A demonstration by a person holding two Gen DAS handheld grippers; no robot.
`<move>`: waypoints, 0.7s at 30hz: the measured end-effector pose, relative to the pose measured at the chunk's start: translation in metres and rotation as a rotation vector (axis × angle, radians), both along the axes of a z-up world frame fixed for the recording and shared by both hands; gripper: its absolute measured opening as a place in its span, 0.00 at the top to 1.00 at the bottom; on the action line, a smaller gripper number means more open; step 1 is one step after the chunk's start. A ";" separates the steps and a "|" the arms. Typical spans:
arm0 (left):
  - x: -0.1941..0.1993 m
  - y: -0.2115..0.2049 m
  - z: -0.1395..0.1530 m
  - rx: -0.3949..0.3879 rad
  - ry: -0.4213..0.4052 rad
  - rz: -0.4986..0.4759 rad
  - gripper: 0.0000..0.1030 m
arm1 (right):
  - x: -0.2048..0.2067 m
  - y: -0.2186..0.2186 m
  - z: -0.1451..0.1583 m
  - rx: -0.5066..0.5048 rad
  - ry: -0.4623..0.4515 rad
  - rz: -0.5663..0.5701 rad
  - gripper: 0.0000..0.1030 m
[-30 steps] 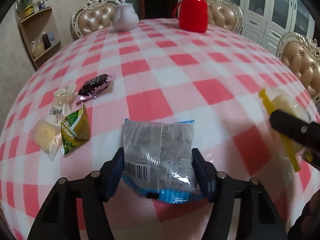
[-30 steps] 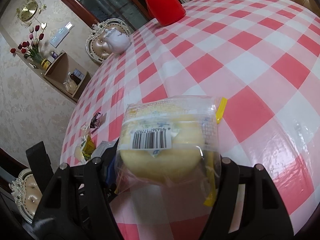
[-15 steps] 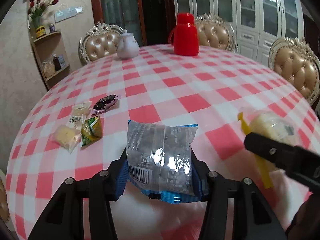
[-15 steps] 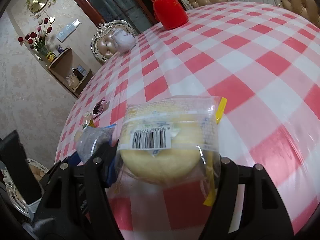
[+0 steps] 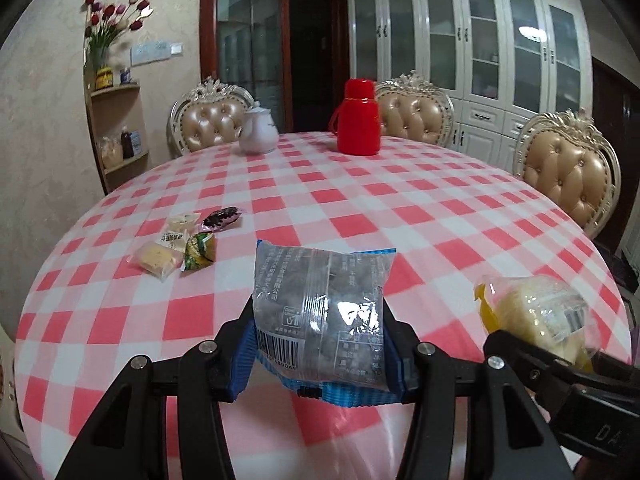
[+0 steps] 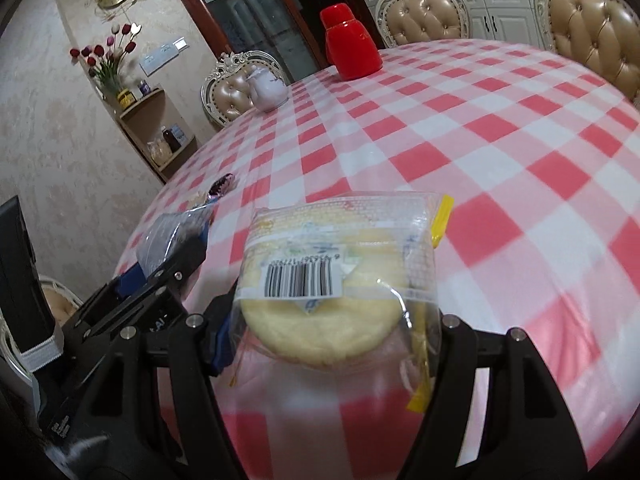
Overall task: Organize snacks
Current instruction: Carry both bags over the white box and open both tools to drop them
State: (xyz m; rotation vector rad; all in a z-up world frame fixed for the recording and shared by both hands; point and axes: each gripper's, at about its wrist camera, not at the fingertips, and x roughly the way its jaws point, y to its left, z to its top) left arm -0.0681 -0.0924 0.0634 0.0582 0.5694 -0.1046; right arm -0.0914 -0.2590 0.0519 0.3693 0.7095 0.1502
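A round table (image 5: 400, 216) in a red-and-white checked cloth bears a red flask (image 5: 357, 118) and a white teapot (image 5: 258, 131) at its far side. Tufted beige chairs (image 5: 568, 176) ring it. Tulips (image 5: 108, 24) stand above a corner shelf (image 5: 116, 92); white cabinets (image 5: 480, 52) line the wall.

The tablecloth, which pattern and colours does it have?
The tablecloth has a red, pink and white check pattern. The left wrist view shows it best.

Soft indoor light, a lamp reflected in the cabinet glass (image 5: 530, 31). Glare streaks the grey packet (image 5: 320, 312). Fisheye bends the edges, corners black; the checked cloth (image 6: 500, 168) smears.
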 end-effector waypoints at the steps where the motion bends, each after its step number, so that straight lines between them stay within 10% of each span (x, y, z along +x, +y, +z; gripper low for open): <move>1: -0.005 -0.004 0.000 0.004 -0.007 -0.007 0.48 | -0.004 -0.002 0.001 -0.012 -0.004 -0.003 0.32; 21: -0.070 -0.098 -0.002 0.023 -0.021 -0.268 0.48 | -0.097 -0.094 0.011 -0.079 -0.005 -0.170 0.32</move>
